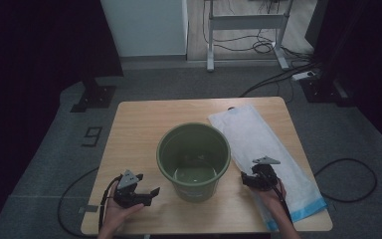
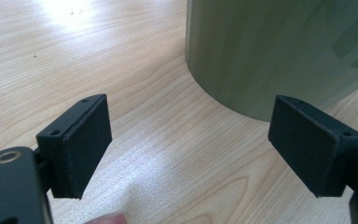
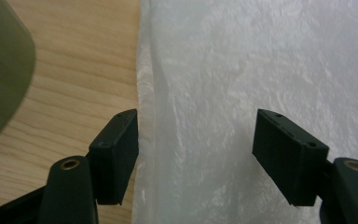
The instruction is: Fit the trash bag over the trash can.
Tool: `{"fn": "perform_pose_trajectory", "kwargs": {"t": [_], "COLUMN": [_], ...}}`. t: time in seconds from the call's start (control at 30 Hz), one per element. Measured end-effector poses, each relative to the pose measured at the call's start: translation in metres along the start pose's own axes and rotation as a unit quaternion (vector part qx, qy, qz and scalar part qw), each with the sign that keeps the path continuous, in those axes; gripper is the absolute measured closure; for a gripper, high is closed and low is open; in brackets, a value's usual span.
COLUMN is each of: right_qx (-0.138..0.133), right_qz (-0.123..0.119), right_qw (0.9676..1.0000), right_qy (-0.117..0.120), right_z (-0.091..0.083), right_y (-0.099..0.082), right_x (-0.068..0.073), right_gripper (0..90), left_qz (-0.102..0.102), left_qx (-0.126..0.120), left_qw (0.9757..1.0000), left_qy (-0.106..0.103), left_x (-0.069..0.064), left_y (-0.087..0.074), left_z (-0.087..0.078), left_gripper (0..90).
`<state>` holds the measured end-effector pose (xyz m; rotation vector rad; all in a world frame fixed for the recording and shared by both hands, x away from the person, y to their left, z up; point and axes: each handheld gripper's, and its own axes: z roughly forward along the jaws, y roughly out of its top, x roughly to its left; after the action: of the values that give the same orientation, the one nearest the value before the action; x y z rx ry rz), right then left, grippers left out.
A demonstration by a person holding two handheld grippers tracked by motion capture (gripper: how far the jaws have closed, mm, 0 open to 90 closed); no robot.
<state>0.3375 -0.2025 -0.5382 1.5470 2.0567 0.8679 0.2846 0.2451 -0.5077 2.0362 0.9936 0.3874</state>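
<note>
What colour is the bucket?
The bucket is olive green, clearest in the high view.

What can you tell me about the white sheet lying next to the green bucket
The white sheet is a long, thin, crinkly plastic-looking bag or liner lying flat on the wooden table, angled from the far edge toward the near right corner. Its near end has a light blue band. It lies right of the green bucket. The right gripper hovers open above its left edge.

The round green plastic bucket (image 2: pixel 279 51) is cut off by the left gripper view's top and right edges; it sits blurred at the right gripper view's left edge.
</note>
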Motion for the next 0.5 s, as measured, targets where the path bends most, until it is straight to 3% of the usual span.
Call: {"fn": "perform_pose_trajectory", "kwargs": {"t": [0.17,0.3,0.33,0.37,0.5], "right_qx": [0.006,0.001,0.000,0.000,0.000], "right_qz": [-0.009,-0.013,-0.014,-0.017,-0.033], "right_qw": [0.9999,0.9999,0.9999,0.9998,0.9995], "right_qy": [-0.007,-0.009,-0.008,-0.006,0.002], "right_z": [0.0039,0.0034,0.0029,0.0011,-0.0015], "right_y": [-0.0050,-0.0057,-0.0060,-0.0060,-0.0070], "right_x": [-0.0014,-0.0014,-0.0014,-0.0017,-0.0032], "right_gripper": [33.9,40.6,44.2,55.0,75.6], "left_qz": [-0.001,-0.004,-0.004,-0.004,-0.003], "left_qx": [0.008,0.007,0.007,0.006,0.006], "left_qw": [1.0000,1.0000,1.0000,1.0000,1.0000], "left_qy": [0.004,0.005,0.005,0.004,0.003], "left_x": [0.0012,0.0021,0.0019,0.0016,0.0006], "left_y": [-0.0030,-0.0029,-0.0029,-0.0029,-0.0030], "left_z": [0.0028,0.0030,0.0027,0.0025,0.0024], "left_gripper": [13.7,13.7,13.7,13.8,13.8]}}
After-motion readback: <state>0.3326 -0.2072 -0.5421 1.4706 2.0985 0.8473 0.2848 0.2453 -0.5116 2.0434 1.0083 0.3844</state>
